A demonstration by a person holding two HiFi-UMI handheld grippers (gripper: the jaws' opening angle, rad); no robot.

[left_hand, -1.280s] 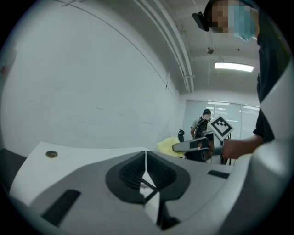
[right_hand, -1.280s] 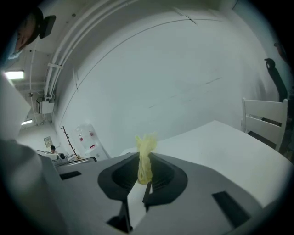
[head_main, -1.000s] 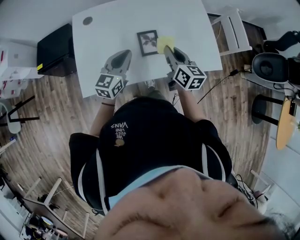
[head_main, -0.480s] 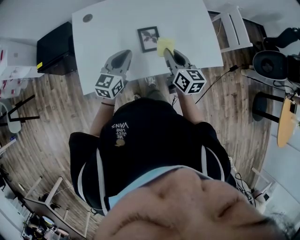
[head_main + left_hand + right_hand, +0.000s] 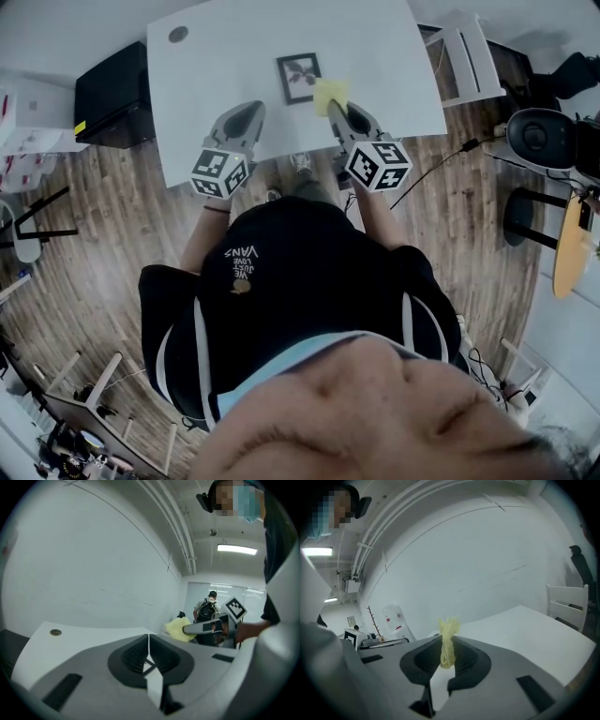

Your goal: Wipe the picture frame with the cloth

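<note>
Picture frame: a small dark rectangular picture frame [image 5: 299, 77] with a plant print lies flat near the middle of the white counter [image 5: 225, 56].
Cloth: a soft yellow cloth [image 5: 330, 94] sits at 4 o'clock of the frame, touching its lower right corner. In the right gripper view it shows as a bunched yellow fold [image 5: 447, 641].
Right hand-held gripper: the right hand-held gripper [image 5: 335, 111] is at 5 o'clock of the frame, its jaws clamped on the cloth [image 5: 446, 656].
Left hand-held gripper: the left hand-held gripper [image 5: 242, 117] is at 7 o'clock of the frame and apart from it. Its jaws are pressed together with nothing between them [image 5: 148, 656].
Change: a second ago the cloth lay higher along the frame's right edge. It now sits lower, by the corner nearer the person. The left hand-held gripper has kept its place.
Surroundings: a black cabinet [image 5: 112, 89] stands at 9 o'clock of the counter and a white chair [image 5: 464, 56] at 3 o'clock.
</note>
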